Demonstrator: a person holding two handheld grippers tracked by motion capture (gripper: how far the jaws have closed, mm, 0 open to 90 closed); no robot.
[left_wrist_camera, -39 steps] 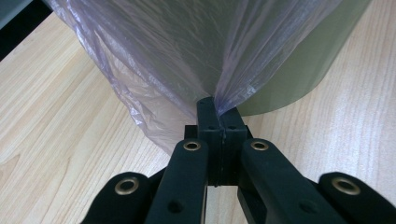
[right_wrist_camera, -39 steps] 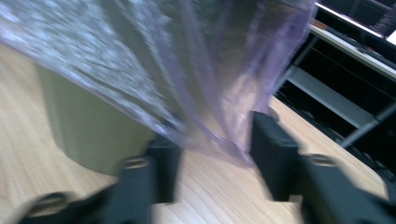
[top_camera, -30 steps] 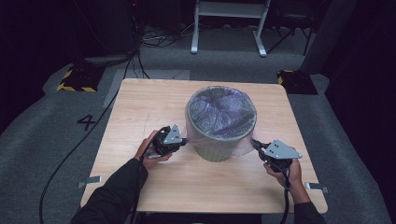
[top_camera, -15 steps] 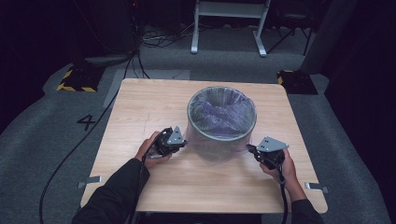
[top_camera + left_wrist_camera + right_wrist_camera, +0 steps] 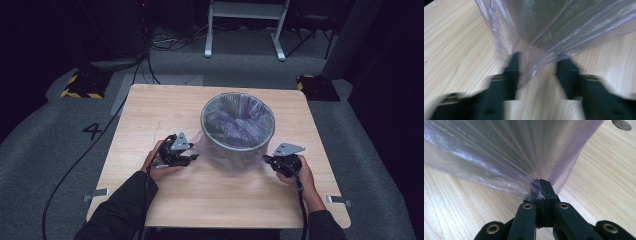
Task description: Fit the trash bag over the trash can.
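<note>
Pulled lower on both sides: bag skirt [image 5: 214, 155] down bin [image 5: 238, 131].
Right tongs [image 5: 541, 185] clamped on film; left tongs [image 5: 537, 63] agape around a fold; bottom edge unfinished.

Left hand-held gripper [image 5: 192, 158] has its jaws spread apart; right hand-held gripper [image 5: 266, 160] is clamped closed.

translucent lilac plastic bin liner [image 5: 235, 116], sheen streaks | grey round waste bin [image 5: 238, 145] | pale wood-grain table [image 5: 150, 115] | black two-jaw grippers, brass-coloured rivets, lower frame [image 5: 541, 195] | yellow-black hazard stripes on floor base [image 5: 80, 92], upper left
</note>
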